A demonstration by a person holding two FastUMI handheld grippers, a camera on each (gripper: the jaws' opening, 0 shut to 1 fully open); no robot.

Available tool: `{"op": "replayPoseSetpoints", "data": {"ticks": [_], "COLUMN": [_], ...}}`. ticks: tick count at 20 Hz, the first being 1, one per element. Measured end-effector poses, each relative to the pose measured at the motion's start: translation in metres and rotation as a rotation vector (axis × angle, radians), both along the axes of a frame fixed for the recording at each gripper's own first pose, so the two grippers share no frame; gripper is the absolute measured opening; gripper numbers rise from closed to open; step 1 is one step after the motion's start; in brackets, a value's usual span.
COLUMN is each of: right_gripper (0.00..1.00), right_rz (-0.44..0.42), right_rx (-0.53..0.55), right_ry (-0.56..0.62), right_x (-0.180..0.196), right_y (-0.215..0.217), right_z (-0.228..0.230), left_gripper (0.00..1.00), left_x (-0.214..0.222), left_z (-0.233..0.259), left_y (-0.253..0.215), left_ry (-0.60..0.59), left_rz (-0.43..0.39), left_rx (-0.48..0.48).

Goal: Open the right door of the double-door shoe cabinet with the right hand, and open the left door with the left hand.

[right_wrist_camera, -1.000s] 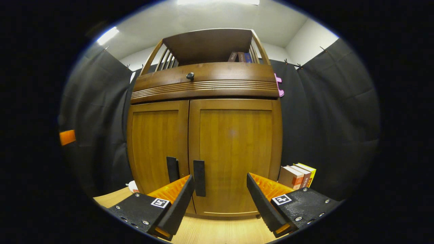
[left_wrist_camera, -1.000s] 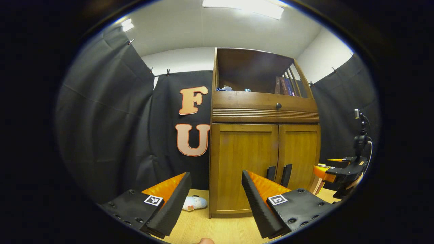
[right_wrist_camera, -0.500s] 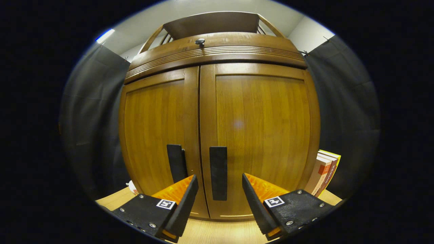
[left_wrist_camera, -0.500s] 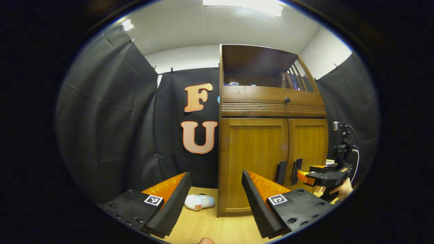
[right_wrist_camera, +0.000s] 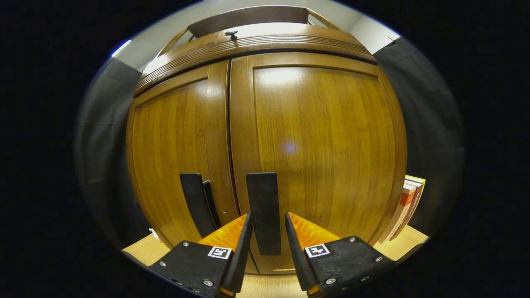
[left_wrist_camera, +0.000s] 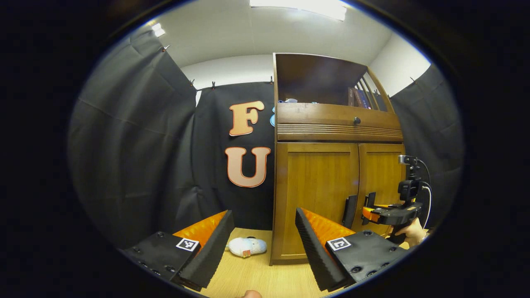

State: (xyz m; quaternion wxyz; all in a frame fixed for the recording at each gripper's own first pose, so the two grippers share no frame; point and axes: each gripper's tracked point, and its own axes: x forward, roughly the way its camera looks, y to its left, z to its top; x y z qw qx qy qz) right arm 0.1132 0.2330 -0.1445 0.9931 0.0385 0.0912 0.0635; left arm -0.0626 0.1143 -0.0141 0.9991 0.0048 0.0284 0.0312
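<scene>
The wooden shoe cabinet (left_wrist_camera: 319,182) stands with both doors closed. In the right gripper view the right door (right_wrist_camera: 327,145) looms close, and its dark vertical handle (right_wrist_camera: 263,194) sits between my right gripper's (right_wrist_camera: 268,215) fingers. They are narrowed around it, with a slim gap still on the right side. The left door's handle (right_wrist_camera: 194,205) is just to the left. In the left gripper view my left gripper (left_wrist_camera: 263,211) is open and holds nothing, well short of the cabinet and left of its left door handle (left_wrist_camera: 350,210). A hand (left_wrist_camera: 410,234) holds the right gripper (left_wrist_camera: 368,213) at the handles.
A white plush toy (left_wrist_camera: 247,246) lies on the wooden floor beside the cabinet's left foot. Several books (right_wrist_camera: 408,207) lean to the right of the cabinet. A drawer with a round knob (left_wrist_camera: 356,120) and an open shelf sit above the doors. Black cloth walls surround the booth.
My right gripper has moved in to the right door and its fingers have narrowed around the handle. The left gripper has shifted slightly, so the cabinet sits farther right in its view.
</scene>
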Motion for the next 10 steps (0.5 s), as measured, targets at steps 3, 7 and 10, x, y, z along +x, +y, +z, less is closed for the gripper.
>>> {"op": "replayPoseSetpoints", "data": {"ticks": [3,7,10], "right_gripper": [0.46,0.4,0.29], "right_rz": [-0.002,0.004,0.01], "right_rx": [0.006,0.003,-0.01], "right_ry": [0.003,0.005,0.008], "right_x": [0.0028,0.0026,-0.003], "right_y": [0.0018,0.0014,-0.0003], "right_z": [-0.0024,-0.0028,-0.0037], "left_gripper": [0.93,0.96,0.93], "left_x": [-0.0013,-0.0048,-0.0082], "left_z": [-0.0011,-0.002,-0.002], "left_y": [0.0026,0.0081,0.006], "left_ry": [0.001,0.006,0.009], "left_rz": [0.005,0.023,0.024], "left_rx": [-0.003,-0.003,-0.001]}}
